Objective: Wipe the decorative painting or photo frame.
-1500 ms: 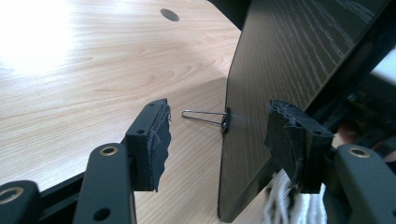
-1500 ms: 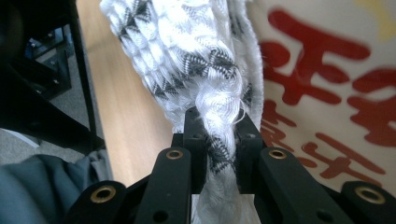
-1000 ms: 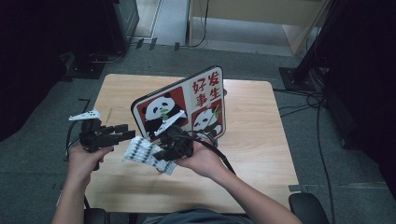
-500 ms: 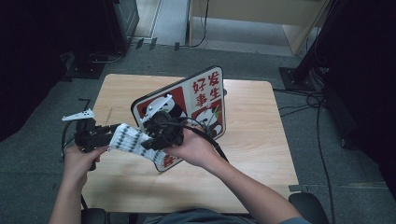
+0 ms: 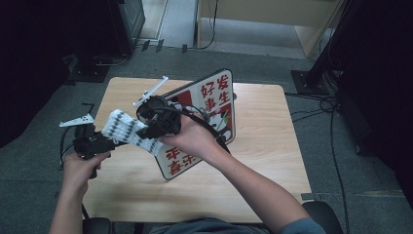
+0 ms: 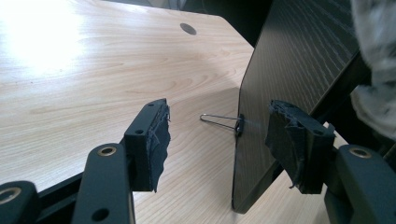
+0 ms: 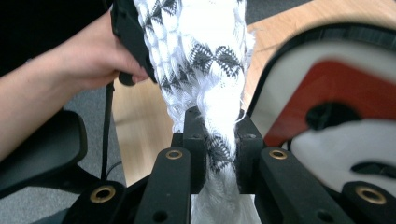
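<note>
Cloth point(image 5: 130, 131), white with a black pattern, hangs in the air above the left part of the wooden surface point(image 5: 272, 146), stretched between the two tools. The left hand-held gripper point(image 6: 219, 140) has its jaws apart in its own view, with nothing between the pads; in the high view it sits at the cloth's left end, and whether it touches the fabric cannot be told. The right hand-held gripper point(image 7: 219, 154) is clamped on a bunched section of the cloth, apparently to carry its weight while it is drawn out. The panda sign board point(image 5: 209, 122) stands tilted just behind, with a binder clip point(image 6: 224, 122) on its edge. The board crowds the working space and could catch the fabric.
</note>
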